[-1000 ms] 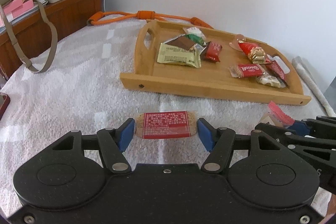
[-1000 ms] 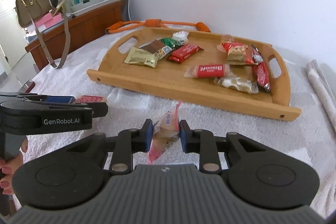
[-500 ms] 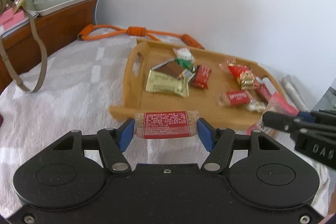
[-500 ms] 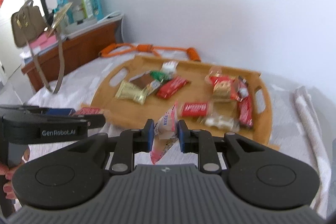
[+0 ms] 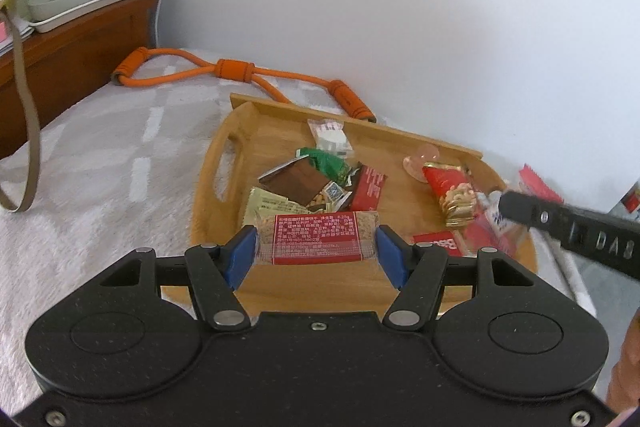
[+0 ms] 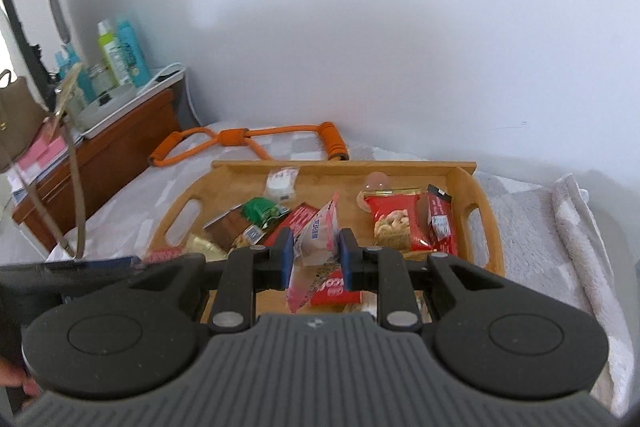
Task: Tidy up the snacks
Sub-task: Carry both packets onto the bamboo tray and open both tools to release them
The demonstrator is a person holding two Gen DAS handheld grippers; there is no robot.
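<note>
Left claw (image 5: 316,251) half open, blue pads clamped on both ends of a red-label bar (image 5: 316,241), held crosswise above the near end of the wooden tray (image 5: 208,187). Right claw (image 6: 314,255) nearly closed, pinching a pink-white sachet (image 6: 314,247) upright, over the tray's near middle. Past both claws the tray holds a green pack (image 5: 330,163), brown pack (image 5: 298,183), white candy (image 5: 330,135) and red nut bag (image 6: 394,223).

Left view only: right claw's finger (image 5: 568,223) coming in from the right, sachet corner (image 5: 536,183) behind it. Right view only: rolled towel (image 6: 580,227) right of the tray, full far rim, left claw's side blurred at lower left. Orange band (image 5: 224,71) beyond the tray in both.
</note>
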